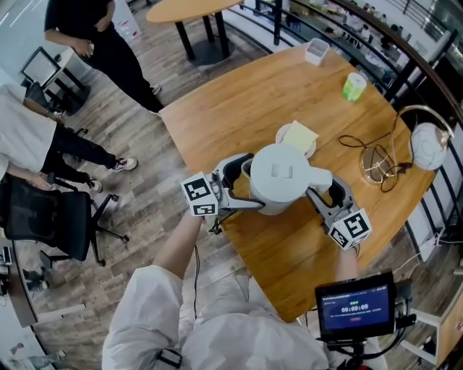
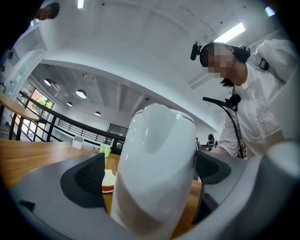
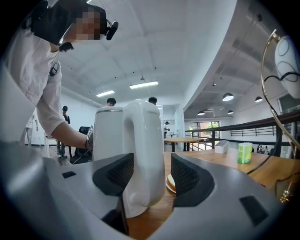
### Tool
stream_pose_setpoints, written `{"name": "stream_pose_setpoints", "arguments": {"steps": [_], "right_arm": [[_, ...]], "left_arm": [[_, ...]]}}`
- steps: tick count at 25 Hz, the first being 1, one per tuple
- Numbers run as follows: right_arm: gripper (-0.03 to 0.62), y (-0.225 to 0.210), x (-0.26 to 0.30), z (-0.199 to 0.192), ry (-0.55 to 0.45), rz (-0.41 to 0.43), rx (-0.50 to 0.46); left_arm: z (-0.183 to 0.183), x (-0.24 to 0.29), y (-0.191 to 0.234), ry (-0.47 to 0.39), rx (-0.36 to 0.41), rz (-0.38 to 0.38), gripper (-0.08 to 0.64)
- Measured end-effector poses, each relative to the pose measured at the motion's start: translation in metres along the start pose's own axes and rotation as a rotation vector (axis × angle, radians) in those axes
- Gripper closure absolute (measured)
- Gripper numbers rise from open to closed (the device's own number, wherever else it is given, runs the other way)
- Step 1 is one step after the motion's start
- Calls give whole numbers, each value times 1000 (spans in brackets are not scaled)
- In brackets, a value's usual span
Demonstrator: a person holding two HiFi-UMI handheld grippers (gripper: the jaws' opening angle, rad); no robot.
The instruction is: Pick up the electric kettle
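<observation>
Head view is taken up nearest the camera by the person's white sleeve, and a small lit screen is seen at the lower right. Just beyond, the electric kettle is seen on the near part of the wooden worktop, flanked by both tools.

The left hand-held gripper is set against the kettle's left side. In the left gripper view its jaws are spread wide around the white body. A gap is seen beside the left pad, so the left hand-held gripper is released rather than clenched.

The right hand-held gripper is placed at the kettle's handle side. In the right gripper view the handle is seen between the jaws, and a sliver of space is left at the right pad. The right hand-held gripper is therefore also released, straddling the handle. The kettle's base appears to be resting on the wood there.

Just behind the kettle, a plate carrying a pale yellow slice is set. To the right, a black cable and a gold wire stand with a white globe are laid out. Farther back, a green cup and a clear tub are placed well apart from the kettle. A round table is seen beyond the worktop.
</observation>
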State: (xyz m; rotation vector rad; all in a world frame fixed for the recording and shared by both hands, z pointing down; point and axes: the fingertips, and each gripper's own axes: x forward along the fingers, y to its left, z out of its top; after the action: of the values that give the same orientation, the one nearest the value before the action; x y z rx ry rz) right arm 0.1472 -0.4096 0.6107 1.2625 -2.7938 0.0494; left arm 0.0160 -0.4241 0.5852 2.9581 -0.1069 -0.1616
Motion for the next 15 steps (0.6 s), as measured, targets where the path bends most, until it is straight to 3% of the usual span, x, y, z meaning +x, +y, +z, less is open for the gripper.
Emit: {"name": "stream_pose_setpoints", "arguments": {"steps": [15], "right_arm": [[357, -4, 4, 2, -24, -4, -7]], "left_arm": [[-1, 18, -9, -2, 35, -101, -23]]}}
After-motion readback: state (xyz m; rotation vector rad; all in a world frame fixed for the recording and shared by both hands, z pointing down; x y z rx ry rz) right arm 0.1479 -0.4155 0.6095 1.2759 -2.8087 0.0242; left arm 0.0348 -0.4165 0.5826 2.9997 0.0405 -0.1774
